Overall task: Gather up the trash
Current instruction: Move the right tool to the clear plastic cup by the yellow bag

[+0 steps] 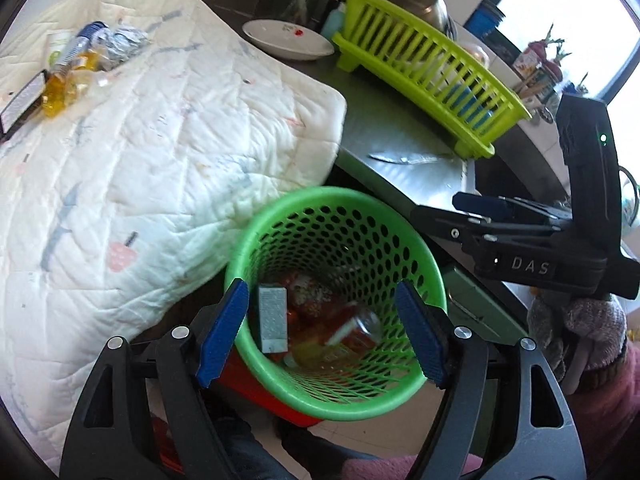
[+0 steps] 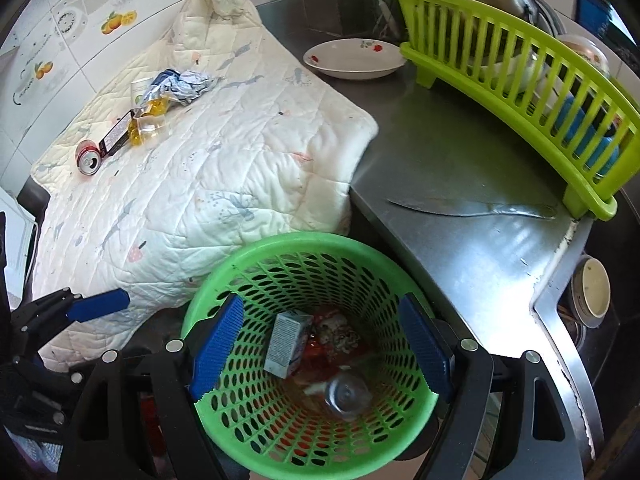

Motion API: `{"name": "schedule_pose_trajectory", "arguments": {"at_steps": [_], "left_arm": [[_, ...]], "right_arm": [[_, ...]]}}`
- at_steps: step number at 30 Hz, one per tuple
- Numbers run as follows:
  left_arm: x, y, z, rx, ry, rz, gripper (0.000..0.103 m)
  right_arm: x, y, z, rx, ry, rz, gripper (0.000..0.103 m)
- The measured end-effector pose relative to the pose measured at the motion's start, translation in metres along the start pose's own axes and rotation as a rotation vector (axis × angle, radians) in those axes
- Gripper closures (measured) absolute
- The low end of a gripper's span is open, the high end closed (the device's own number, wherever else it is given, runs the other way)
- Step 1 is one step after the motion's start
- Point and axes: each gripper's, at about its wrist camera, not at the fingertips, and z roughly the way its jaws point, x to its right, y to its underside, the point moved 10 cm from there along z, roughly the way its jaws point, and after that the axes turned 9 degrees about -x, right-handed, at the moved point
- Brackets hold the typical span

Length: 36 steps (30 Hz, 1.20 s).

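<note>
A green mesh bin (image 1: 416, 240) (image 2: 384, 272) stands below the counter edge. It holds a grey carton (image 1: 273, 320) (image 2: 286, 344), a clear bottle (image 2: 346, 394) and red wrappers. My left gripper (image 1: 324, 332) is open and empty over the bin. My right gripper (image 2: 320, 348) is open and empty over the bin too. The right gripper also shows at the right of the left wrist view (image 1: 480, 206). On the white quilted mat (image 2: 224, 152) lie a red can (image 2: 88, 158), a yellow wrapper (image 2: 146, 124), a dark packet (image 2: 114, 134) and crumpled foil (image 2: 190, 82) (image 1: 124, 40).
A steel counter (image 2: 460, 184) carries a lime dish rack (image 2: 520, 80) (image 1: 424, 76), a white bowl (image 2: 354, 60) (image 1: 286, 40) and a knife (image 2: 472, 208) (image 1: 404, 158). A cup (image 2: 592, 286) sits in the sink at the right. A tiled wall is behind.
</note>
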Motion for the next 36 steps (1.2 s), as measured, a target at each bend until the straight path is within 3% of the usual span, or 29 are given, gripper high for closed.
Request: {"name": "schedule_pose_trajectory", "arguments": {"at_steps": [16,36], "left_arm": [[-0.115,-0.018,-0.062,0.132,-0.13,-0.214,0.028],[-0.247,-0.003,-0.095,0.166,-0.185,-0.432,0.028]], "right_arm": [[-0.105,-0.075,0.02,0.014,-0.105,-0.172,0.024],[-0.257,-0.194,0.101,0.014,-0.159,-0.322,0.012]]}}
